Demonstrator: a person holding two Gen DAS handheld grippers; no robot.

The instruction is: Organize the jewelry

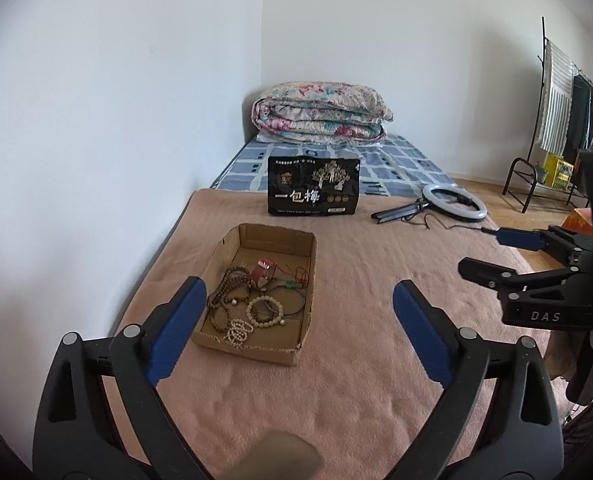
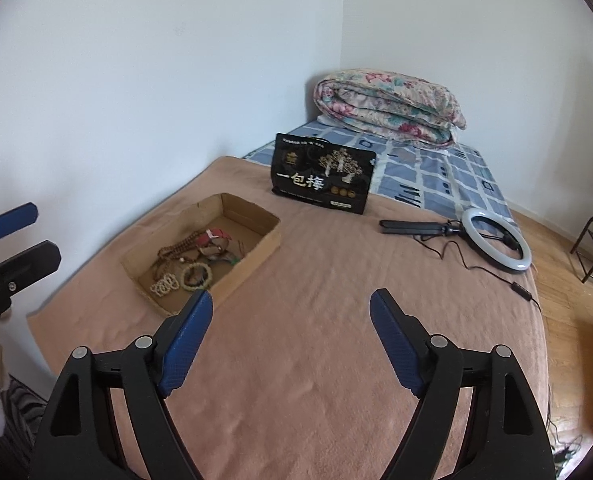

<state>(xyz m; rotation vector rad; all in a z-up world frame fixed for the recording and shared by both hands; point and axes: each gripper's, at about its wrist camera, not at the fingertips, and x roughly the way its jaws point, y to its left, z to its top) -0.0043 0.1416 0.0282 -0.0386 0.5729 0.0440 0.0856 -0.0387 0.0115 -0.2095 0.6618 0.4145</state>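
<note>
A shallow cardboard box (image 1: 296, 354) lies on the pink blanket (image 1: 356, 360); it also shows in the right wrist view (image 2: 252, 256). In it lie a brown bead string (image 1: 224, 288), a red bracelet (image 1: 262, 270), a pale bead bracelet (image 1: 264, 312) and a small white bead bracelet (image 1: 238, 330). My left gripper (image 1: 300, 300) is open and empty, held above the blanket just in front of the box. My right gripper (image 2: 290, 308) is open and empty, to the right of the box; it shows from the side in the left wrist view (image 1: 492, 252).
A black snack bag (image 1: 314, 186) stands behind the box. A ring light (image 2: 496, 240) with its cable lies at the right. A folded floral quilt (image 1: 320, 114) sits on the far end of the bed. A clothes rack (image 1: 568, 120) stands by the wall.
</note>
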